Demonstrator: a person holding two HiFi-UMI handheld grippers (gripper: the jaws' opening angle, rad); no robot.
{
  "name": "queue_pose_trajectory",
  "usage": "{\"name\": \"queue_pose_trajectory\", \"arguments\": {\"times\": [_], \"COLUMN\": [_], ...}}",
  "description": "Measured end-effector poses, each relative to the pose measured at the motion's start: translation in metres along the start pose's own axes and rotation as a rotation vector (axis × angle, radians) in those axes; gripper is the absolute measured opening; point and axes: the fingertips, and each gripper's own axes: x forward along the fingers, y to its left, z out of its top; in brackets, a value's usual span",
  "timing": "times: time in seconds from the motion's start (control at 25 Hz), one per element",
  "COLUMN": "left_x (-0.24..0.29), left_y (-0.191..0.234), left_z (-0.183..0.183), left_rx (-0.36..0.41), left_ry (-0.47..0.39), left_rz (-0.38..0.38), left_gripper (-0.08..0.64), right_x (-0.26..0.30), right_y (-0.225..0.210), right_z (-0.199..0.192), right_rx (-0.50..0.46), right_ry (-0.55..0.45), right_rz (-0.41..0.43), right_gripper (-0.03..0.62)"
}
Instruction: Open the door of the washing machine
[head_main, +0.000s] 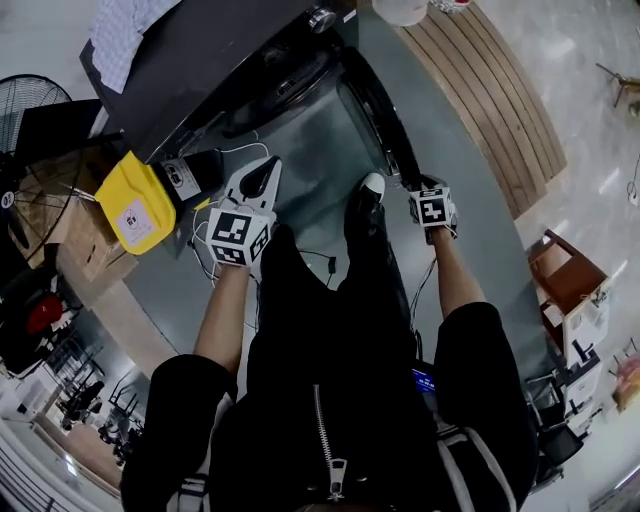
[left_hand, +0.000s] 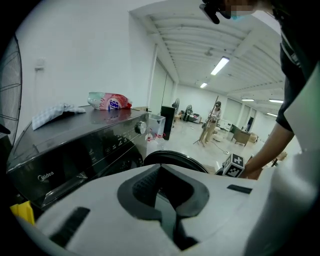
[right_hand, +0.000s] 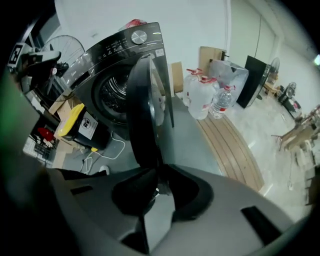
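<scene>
Black door (right_hand: 142, 115) is sitting pinched by its edge in your right gripper (right_hand: 160, 188), contact partly hidden at lower centre; your left gripper (left_hand: 167, 222) is hanging closed, empty.

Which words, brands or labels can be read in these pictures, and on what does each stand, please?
"Midea": front of the washing machine.
Markings on the control panel: too small to read.
Blue print on the bag atop it: blurred.
Label on the yellow container: unreadable.

"Midea" brand name on washing machine (left_hand: 75, 150) front panel.
</scene>
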Motion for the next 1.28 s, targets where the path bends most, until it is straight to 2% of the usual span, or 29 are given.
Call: {"name": "queue_pose_trajectory", "arguments": {"times": [0.16,0.28,0.36,0.44,0.56,0.68,0.76,0.84,0.92,1.08,1.28], "left_x": [0.011,0.012,0.011,0.008,-0.003,-0.024,-0.04,-0.057,-0.076,-0.117,-0.156], "left_y": [-0.016,-0.021,-0.023,-0.021,-0.017,-0.015,-0.013,-0.011,-0.013,-0.025,-0.025], "left_z": [0.014,0.018,0.016,0.013,0.015,0.018,0.02,0.02,0.017,0.009,0.024], "left_rx": [0.014,0.0,-0.003,0.001,0.008,-0.003,-0.019,-0.037,-0.052,-0.066,-0.087], "left_ry": [0.007,0.01,0.018,0.026,0.02,-0.013,-0.041,-0.073,-0.107,-0.165,-0.249], "left_rz": [0.028,0.049,0.057,0.063,0.081,0.113,0.136,0.16,0.184,0.23,0.301], "left_gripper": [0.003,0.002,0.003,0.002,0.003,0.002,0.003,0.003,0.002,0.003,0.003], "right_x": [-0.007,-0.01,-0.01,-0.011,-0.026,-0.043,-0.052,-0.059,-0.071,-0.117,-0.191], "right_y": [-0.05,-0.087,-0.112,-0.134,-0.165,-0.168,-0.147,-0.116,-0.075,0.019,0.13], "right_z": [0.01,0.019,0.026,0.034,0.047,0.037,0.036,0.05,0.077,0.138,0.208], "right_rx": [-0.1,-0.125,-0.086,0.007,0.095,0.21,0.229,0.182,0.113,-0.049,-0.248], "right_ry": [0.016,0.023,0.015,0.0,-0.029,-0.024,-0.036,-0.081,-0.161,-0.346,-0.569], "right_rz": [-0.044,-0.087,-0.123,-0.163,-0.267,-0.331,-0.321,-0.283,-0.212,-0.064,0.097], "right_gripper": [0.072,0.08,0.097,0.092,0.098,0.098,0.075,0.029,0.005,0.005,0.004]}}
